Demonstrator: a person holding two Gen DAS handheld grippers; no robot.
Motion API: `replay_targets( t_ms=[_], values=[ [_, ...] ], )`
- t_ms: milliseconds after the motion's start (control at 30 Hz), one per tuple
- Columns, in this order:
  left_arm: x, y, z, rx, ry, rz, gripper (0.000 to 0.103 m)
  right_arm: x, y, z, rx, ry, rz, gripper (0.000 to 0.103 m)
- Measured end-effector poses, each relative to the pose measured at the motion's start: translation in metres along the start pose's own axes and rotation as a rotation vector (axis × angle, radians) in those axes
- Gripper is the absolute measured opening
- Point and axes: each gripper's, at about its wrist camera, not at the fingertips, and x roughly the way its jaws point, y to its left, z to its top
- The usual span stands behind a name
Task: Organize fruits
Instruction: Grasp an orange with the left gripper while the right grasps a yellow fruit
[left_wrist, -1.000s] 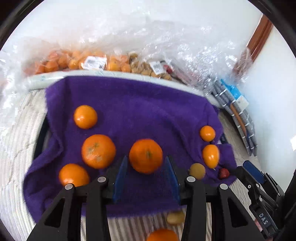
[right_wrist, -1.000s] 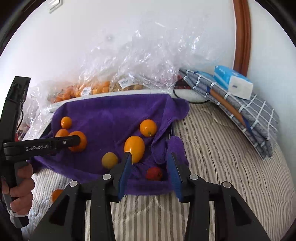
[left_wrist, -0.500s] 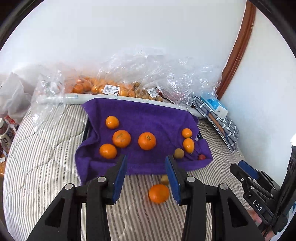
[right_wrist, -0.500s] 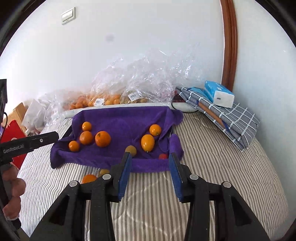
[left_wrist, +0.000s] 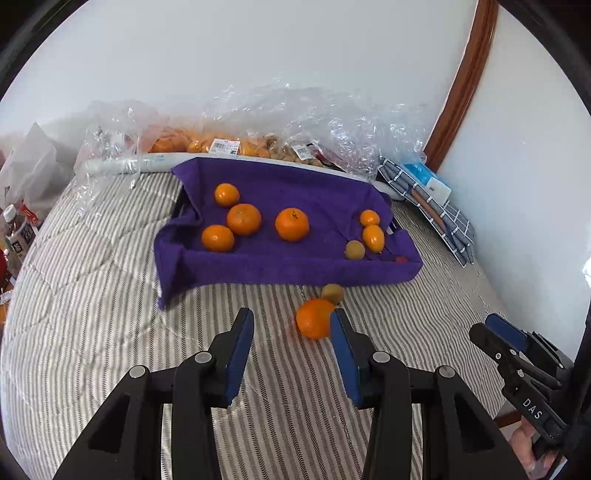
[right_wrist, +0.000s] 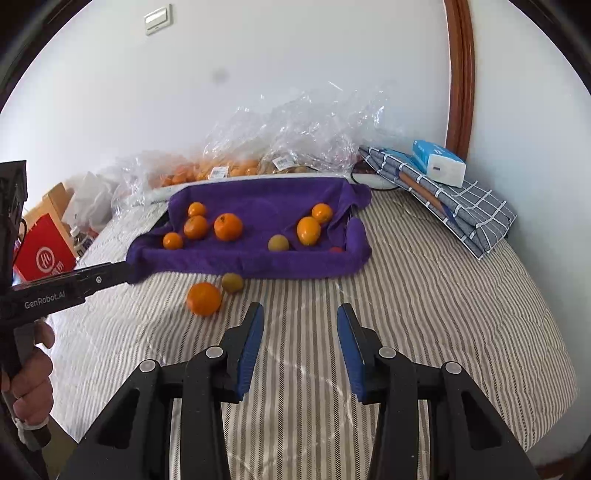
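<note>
Grippers (left_wrist: 291, 325) (right_wrist: 300, 325) wide apart, empty

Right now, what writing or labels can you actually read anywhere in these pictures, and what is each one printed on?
"GenRobot.AI": on the left gripper's arm, seen in the right wrist view.
"DAS": on the right gripper's body, seen in the left wrist view.
A white round logo on the red box: characters too blurred to read.
Barcode stickers on the plastic fruit bags: too small.
Print on the blue tissue pack: too small.
</note>
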Motion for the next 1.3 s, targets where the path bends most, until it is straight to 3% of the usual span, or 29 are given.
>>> replay_targets(
  t_ms=[67, 167, 267, 600, 733, 833, 1000, 1300],
  values=[
    [0.011, -0.007, -0.004, 0.022, 0.028, -0.005, 0.041, 0.002, -0.002, -0.006, -0.001, 0.004, -0.005, 0.039],
    [0.030, -0.018, -0.007, 0.043, 0.079, -0.010, 0.055, 0.006, -0.010, -0.013, 0.017, 0.028, 0.015, 0.035],
    [0.047, -0.023, -0.008, 0.048, 0.095, -0.011, 0.060, 0.009, -0.016, -0.016, 0.020, 0.031, 0.005, 0.035],
    [0.097, -0.024, -0.005, 0.039, 0.147, 0.011, 0.061, 0.029, -0.036, -0.021, 0.054, 0.029, -0.006, 0.035],
    [0.102, -0.028, -0.005, 0.070, 0.123, 0.033, 0.059, 0.036, -0.034, -0.022, 0.049, 0.035, -0.015, 0.035],
    [0.101, -0.026, -0.005, 0.088, 0.119, 0.036, 0.040, 0.043, -0.031, -0.025, 0.049, 0.042, -0.015, 0.035],
    [0.088, -0.007, -0.003, 0.053, 0.138, -0.014, 0.039, 0.053, -0.018, -0.024, 0.032, 0.074, -0.021, 0.035],
    [0.047, 0.043, -0.005, 0.008, 0.074, 0.043, 0.039, 0.076, 0.021, -0.010, -0.034, 0.074, -0.002, 0.035]
  ],
)
